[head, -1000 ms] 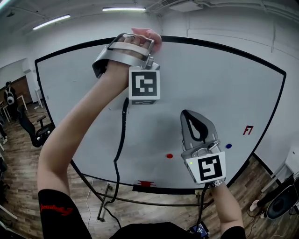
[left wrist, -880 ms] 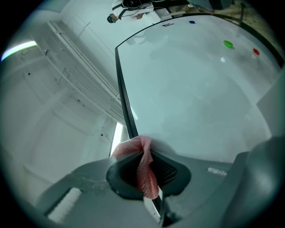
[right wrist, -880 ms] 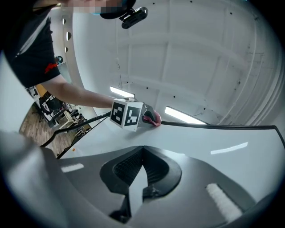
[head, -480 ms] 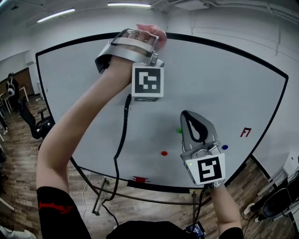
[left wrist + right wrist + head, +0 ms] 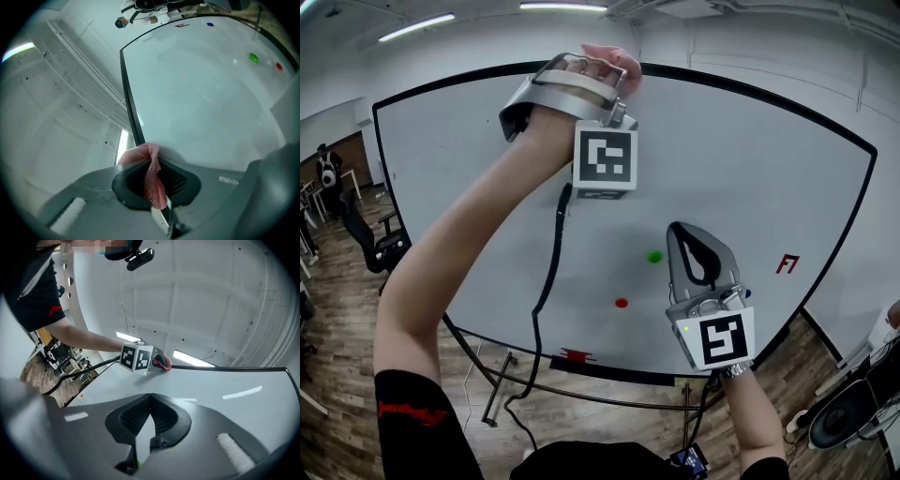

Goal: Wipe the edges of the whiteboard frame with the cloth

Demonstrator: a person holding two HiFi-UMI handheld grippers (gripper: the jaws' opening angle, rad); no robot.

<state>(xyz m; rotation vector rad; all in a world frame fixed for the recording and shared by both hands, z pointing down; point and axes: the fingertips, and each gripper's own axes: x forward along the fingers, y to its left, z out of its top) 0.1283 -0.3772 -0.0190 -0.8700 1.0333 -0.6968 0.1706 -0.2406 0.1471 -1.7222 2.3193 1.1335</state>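
Note:
The whiteboard (image 5: 750, 159) has a thin black frame (image 5: 741, 84). My left gripper (image 5: 605, 67) is raised to the frame's top edge and is shut on a pink cloth (image 5: 617, 62). In the left gripper view the cloth (image 5: 151, 176) hangs clamped between the jaws and rests against the frame (image 5: 131, 108), just past the left gripper (image 5: 152, 174). My right gripper (image 5: 677, 231) hovers before the board's lower right, shut and empty. From the right gripper (image 5: 148, 401) I see the cloth (image 5: 163, 363) on the top frame (image 5: 229, 368).
A green magnet (image 5: 654, 256) and a red magnet (image 5: 622, 303) sit on the board, with a red mark (image 5: 786, 264) at the right. A red item (image 5: 577, 356) sits at the bottom frame. The metal stand (image 5: 502, 394), an office chair (image 5: 380, 253) and wood floor lie below.
My left gripper has slid the cloth a little to the right along the top frame. The green magnet has come into view beside the right gripper, which has barely moved.

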